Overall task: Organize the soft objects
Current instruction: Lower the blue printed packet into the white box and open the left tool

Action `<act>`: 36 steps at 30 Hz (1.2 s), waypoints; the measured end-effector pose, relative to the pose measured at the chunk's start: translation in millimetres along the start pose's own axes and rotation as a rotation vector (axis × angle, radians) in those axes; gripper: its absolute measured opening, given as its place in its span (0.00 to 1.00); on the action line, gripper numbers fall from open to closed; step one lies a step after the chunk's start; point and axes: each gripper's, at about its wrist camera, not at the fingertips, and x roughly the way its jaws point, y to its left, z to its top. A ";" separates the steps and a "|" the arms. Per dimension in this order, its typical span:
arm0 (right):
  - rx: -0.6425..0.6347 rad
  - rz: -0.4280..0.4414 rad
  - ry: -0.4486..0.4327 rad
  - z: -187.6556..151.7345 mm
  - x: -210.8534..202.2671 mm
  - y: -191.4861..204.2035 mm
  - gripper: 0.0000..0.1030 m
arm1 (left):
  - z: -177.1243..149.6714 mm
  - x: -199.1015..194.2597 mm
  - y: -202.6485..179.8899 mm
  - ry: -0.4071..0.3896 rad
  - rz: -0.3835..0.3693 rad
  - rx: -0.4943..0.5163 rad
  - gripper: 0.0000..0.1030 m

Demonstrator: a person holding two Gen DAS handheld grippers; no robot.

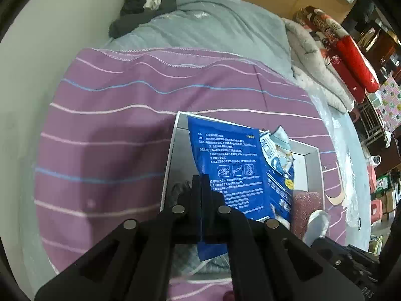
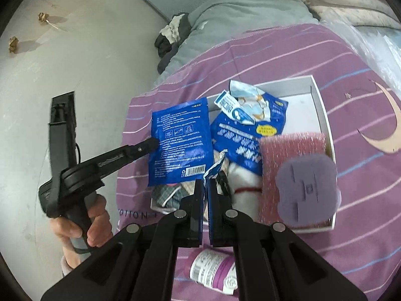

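In the left wrist view, the left gripper (image 1: 201, 179) sat at the bottom centre, its black fingers pressed together on the lower edge of a flat blue plastic packet printed with white text (image 1: 225, 165). The packet stood up from the pinch, its long axis running from the fingertips toward the upper middle of the frame, leaning slightly left, over a shallow white cardboard box (image 1: 309, 161). Just right of it lay a second blue-and-white mask packet (image 1: 278, 160) and a pink glittery sponge pad (image 1: 307, 200) in the lower right of the box. The box rested on a purple bedsheet with thin pink and blue stripes (image 1: 112, 125); a grey quilt (image 1: 213, 25) and a dark bundle of clothes (image 1: 145, 5) lay at the top, a red patterned blanket (image 1: 351, 60) at upper right.

In the right wrist view, the right gripper (image 2: 206, 188) at bottom centre was closed — a thin strip of blue-and-white wrapper (image 2: 213, 168) was caught between its fingers. The left gripper (image 2: 150, 142) reached in from the left, held by a hand (image 2: 82, 223), pinching the blue packet's (image 2: 183, 135) left edge; here the packet's long axis ran top to bottom, at the box's (image 2: 320, 100) left rim. A round lilac felt pad (image 2: 307, 188) lay on the sponge (image 2: 290, 145), and a small purple-and-white pouch (image 2: 213, 271) on the sheet (image 2: 275, 50) below.
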 end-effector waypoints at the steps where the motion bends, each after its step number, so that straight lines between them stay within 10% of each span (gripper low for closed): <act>1: 0.000 -0.003 0.000 3.3 0.6 0.4 0.01 | 2.1 3.0 0.2 0.006 0.003 0.007 0.01; 14: 0.011 -0.025 -0.011 41.0 24.3 3.5 0.01 | 23.4 55.4 -5.0 0.166 0.140 0.127 0.01; 19: 0.039 0.000 -0.041 57.7 40.0 1.7 0.01 | 23.6 38.2 1.8 0.098 0.120 0.100 0.15; 24: 0.108 0.102 -0.050 68.7 59.1 1.3 0.01 | 19.4 3.0 4.0 -0.039 0.094 0.095 0.56; 33: 0.144 0.159 -0.037 75.8 102.9 16.5 0.03 | 16.3 -9.5 20.9 -0.096 0.160 0.097 0.56; 36: 0.200 0.144 -0.041 75.7 103.2 12.6 0.44 | 12.4 -5.3 18.3 -0.084 0.166 0.109 0.56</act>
